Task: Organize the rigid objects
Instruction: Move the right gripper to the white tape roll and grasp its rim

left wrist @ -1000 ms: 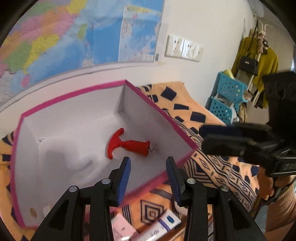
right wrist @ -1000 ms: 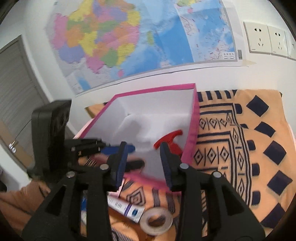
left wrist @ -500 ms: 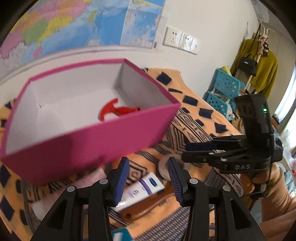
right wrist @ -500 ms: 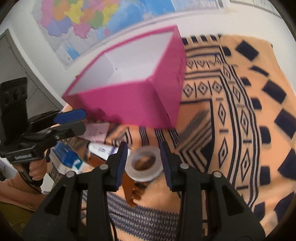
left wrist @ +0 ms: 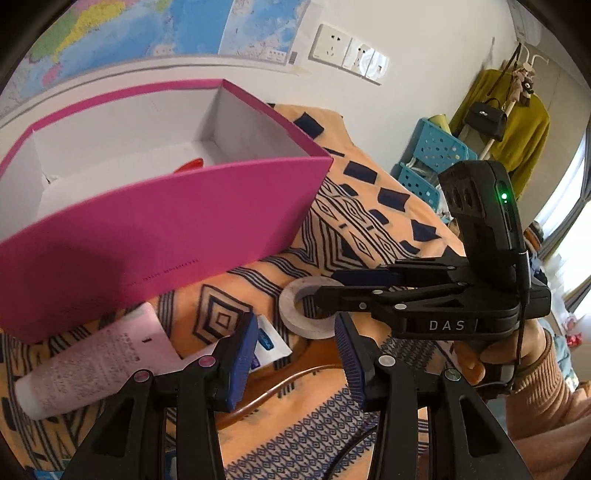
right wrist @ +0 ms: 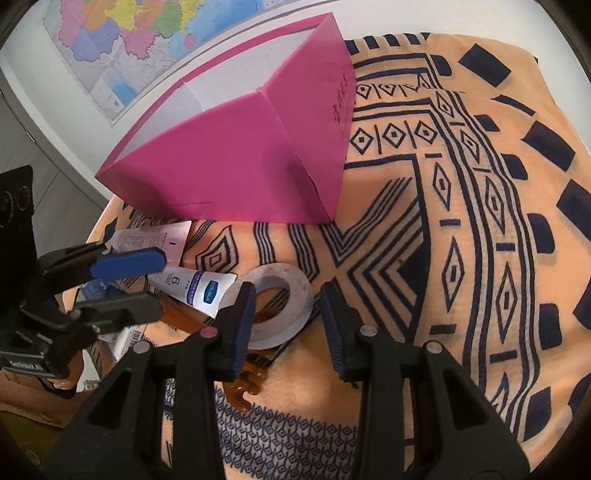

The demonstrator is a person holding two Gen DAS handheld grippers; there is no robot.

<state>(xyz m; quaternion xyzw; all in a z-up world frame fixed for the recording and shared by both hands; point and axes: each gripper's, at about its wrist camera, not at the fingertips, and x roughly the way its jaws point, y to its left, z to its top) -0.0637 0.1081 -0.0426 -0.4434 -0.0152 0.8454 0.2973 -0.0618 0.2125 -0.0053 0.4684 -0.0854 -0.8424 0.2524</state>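
From the left wrist camera, the left gripper (left wrist: 295,347) hovers with its blue pads (left wrist: 242,354) apart and nothing between them. Just beyond its fingertips lie a white tube with a blue label (left wrist: 267,341) and a brown curved comb (left wrist: 280,384); a pink tube (left wrist: 92,365) lies left of the fingers. Ahead and right sits a grey tape ring (left wrist: 301,321), with the right gripper (left wrist: 332,291) reaching over it from the right. Farther on stands the pink box (left wrist: 166,225); only this view looks inside, where a sliver of a red object (left wrist: 192,164) shows.

The right wrist camera shows the right gripper's pads parted and empty, the left pad overlapping the ring's near edge; whether it touches I cannot tell. This view alone shows the comb's hooked teeth, below the left finger.

Everything rests on an orange cloth with dark geometric patterns (right wrist: 461,221). Behind are a white wall, a map (right wrist: 122,33), wall sockets (left wrist: 349,55), blue baskets (left wrist: 436,158) and a hanging yellow garment (left wrist: 517,122).
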